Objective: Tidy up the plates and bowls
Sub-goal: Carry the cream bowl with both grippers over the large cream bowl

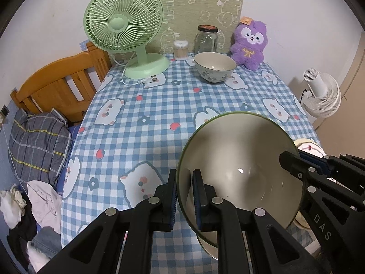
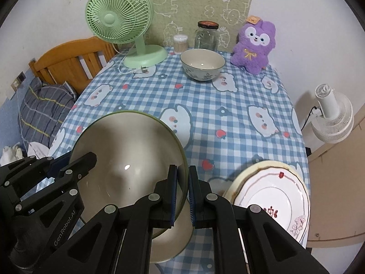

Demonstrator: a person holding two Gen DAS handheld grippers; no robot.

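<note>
Blue-and-white checked cloth covers the counter [image 1: 159,118], which stands against a pale wall with a wooden bed frame [image 1: 57,84] just off its left edge. Along the far edge stand a green fan [image 1: 127,34], a small tub of cotton swabs [image 1: 181,49], a glass jar [image 1: 206,40] and a purple plush toy [image 1: 249,43]. A small patterned bowl [image 1: 215,66] sits just in front of the jar, well apart from the near things. The middle of the cloth between this bowl and the near edge lies bare.

Near the front edge a large bowl [image 1: 239,159] with a green rim is tilted up, its inside facing the cameras. The left gripper [image 1: 184,196] has its jaws closed on the bowl's left rim, one finger inside and one outside. The right gripper [image 2: 182,196] grips the opposite rim the same way, jaws nearly together with the wall between them. Under the large bowl, the rounded base of something pale shows, but what it is cannot be told.

To the right, a white plate [image 2: 273,196] with a floral pattern rests on a cream plate [image 2: 239,175] at the counter's right front corner, just beside the right gripper. A white fan [image 2: 333,118] stands beyond the counter's right edge.
</note>
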